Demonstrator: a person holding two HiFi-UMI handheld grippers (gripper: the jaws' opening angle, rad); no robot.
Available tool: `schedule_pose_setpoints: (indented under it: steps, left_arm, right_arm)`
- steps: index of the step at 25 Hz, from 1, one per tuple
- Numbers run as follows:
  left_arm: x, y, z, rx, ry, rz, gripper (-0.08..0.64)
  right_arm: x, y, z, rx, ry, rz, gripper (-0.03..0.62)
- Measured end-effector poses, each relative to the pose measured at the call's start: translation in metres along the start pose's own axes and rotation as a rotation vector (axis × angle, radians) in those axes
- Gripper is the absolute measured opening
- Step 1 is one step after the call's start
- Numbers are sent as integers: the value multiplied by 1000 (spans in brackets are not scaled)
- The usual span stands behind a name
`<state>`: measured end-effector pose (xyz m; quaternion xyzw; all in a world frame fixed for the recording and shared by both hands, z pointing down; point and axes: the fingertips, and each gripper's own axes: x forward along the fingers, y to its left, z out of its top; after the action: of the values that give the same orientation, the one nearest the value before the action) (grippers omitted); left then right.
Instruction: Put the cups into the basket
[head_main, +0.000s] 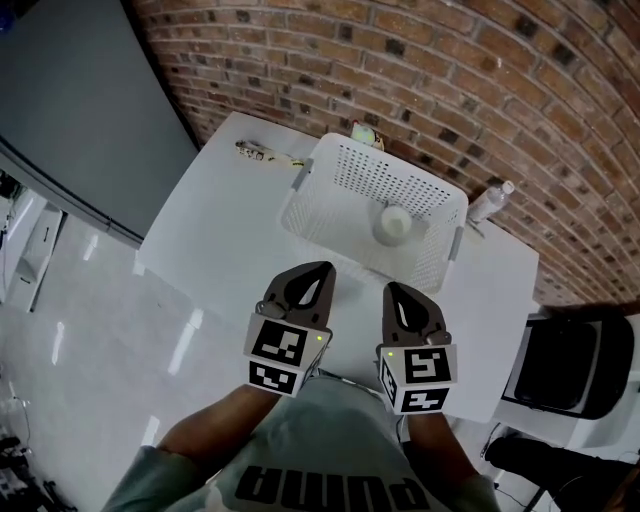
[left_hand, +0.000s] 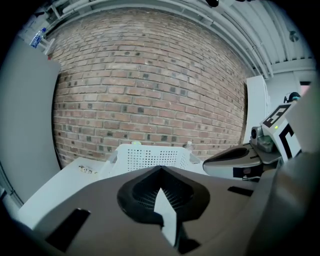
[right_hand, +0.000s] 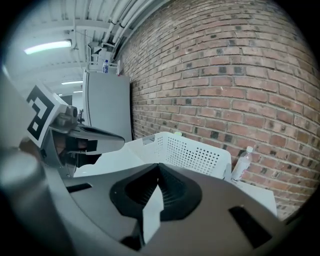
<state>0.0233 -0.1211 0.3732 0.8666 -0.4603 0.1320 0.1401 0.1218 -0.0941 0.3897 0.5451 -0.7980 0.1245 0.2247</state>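
Note:
A white perforated basket (head_main: 345, 175) stands at the back of the white table (head_main: 220, 210), with one white cup (head_main: 395, 223) inside it. Near the table's front edge, short of the basket, my left gripper (head_main: 324, 268) and right gripper (head_main: 391, 288) are held side by side. Both are shut, with nothing between the jaws. In the left gripper view the closed jaws (left_hand: 160, 168) point at the basket (left_hand: 150, 157). The right gripper view shows its closed jaws (right_hand: 159, 165) before the basket (right_hand: 192, 152). The cup is hidden in both gripper views.
A clear water bottle (head_main: 491, 201) stands right of the basket, against the brick wall (head_main: 450, 80). A small cluttered item (head_main: 262, 153) lies at the table's back left and a green thing (head_main: 364, 132) behind the basket. A dark chair (head_main: 570, 365) sits at the right.

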Motion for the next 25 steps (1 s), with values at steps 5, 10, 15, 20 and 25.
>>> schedule_pose_setpoints:
  steps: [5,10,15,20,25]
  left_arm:
    - [-19,-14,-23,-7,-11,25,3]
    - [-35,-28,-54,-19,19,38,3]
    - [-43,-34,-72,-24,40,47,3]
    - [-50,-34,-75,-12,38,59,3]
    - [-55,-32,-76,-13,37,70,3]
  right_arm:
    - [-14,14,-21,-20,-4,35,14]
    - [-24,29,-39,-38,6,66,15]
    - [-30,38,-49,-58,15,86,14]
    - [-30,43,-54,-64,20,98,15]
    - [-29,50,-56,-66,22,109,14]
